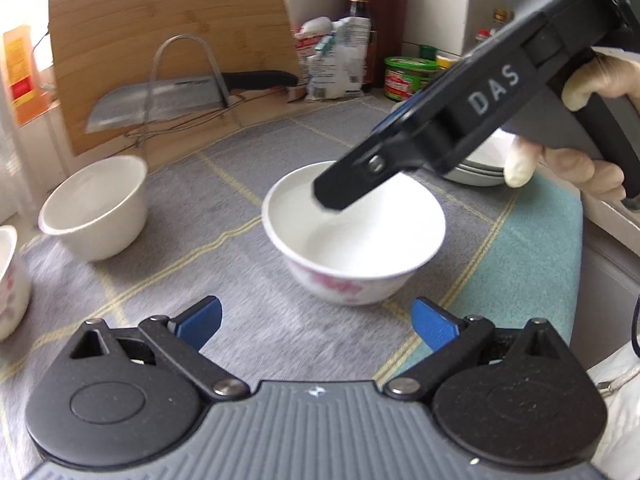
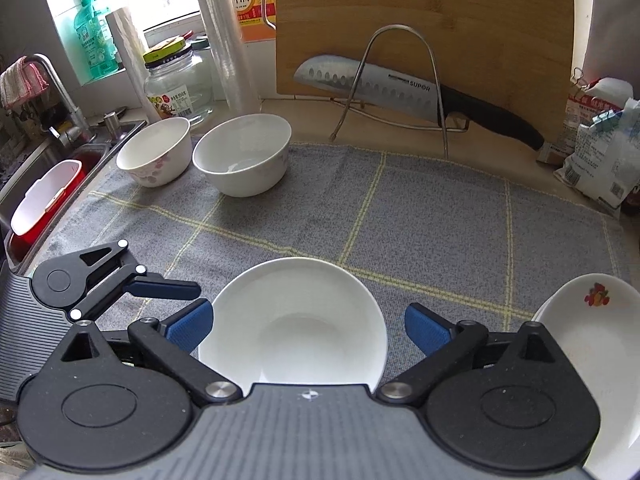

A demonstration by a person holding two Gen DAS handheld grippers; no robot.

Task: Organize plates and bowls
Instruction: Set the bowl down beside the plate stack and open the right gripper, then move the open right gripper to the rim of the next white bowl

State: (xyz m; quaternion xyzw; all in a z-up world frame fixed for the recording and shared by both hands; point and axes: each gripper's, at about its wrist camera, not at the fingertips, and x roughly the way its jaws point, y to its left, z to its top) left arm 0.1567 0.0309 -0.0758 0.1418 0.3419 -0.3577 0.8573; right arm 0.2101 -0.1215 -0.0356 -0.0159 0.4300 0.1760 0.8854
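A white bowl with pink flowers (image 1: 354, 232) stands on the grey checked cloth (image 1: 224, 184) in front of my open left gripper (image 1: 316, 322). My right gripper (image 2: 306, 326) is open above the same bowl (image 2: 294, 324), which sits between its blue pads without touching them; from the left wrist view its black finger (image 1: 348, 184) hangs over the bowl's far rim. A plain white bowl (image 2: 244, 154) and a flowered bowl (image 2: 156, 156) stand at the cloth's far left. Stacked plates (image 2: 600, 344) lie at the right. My left gripper also shows in the right wrist view (image 2: 168, 288).
A cutting board (image 2: 424, 20) leans at the back with a knife (image 2: 384, 92) on a wire rack. A sink (image 2: 48, 168) with a red-and-white tub lies left. A jar (image 2: 178, 80), bags (image 2: 600, 152), a sauce bottle (image 1: 358, 24) and tins (image 1: 408, 78) line the back.
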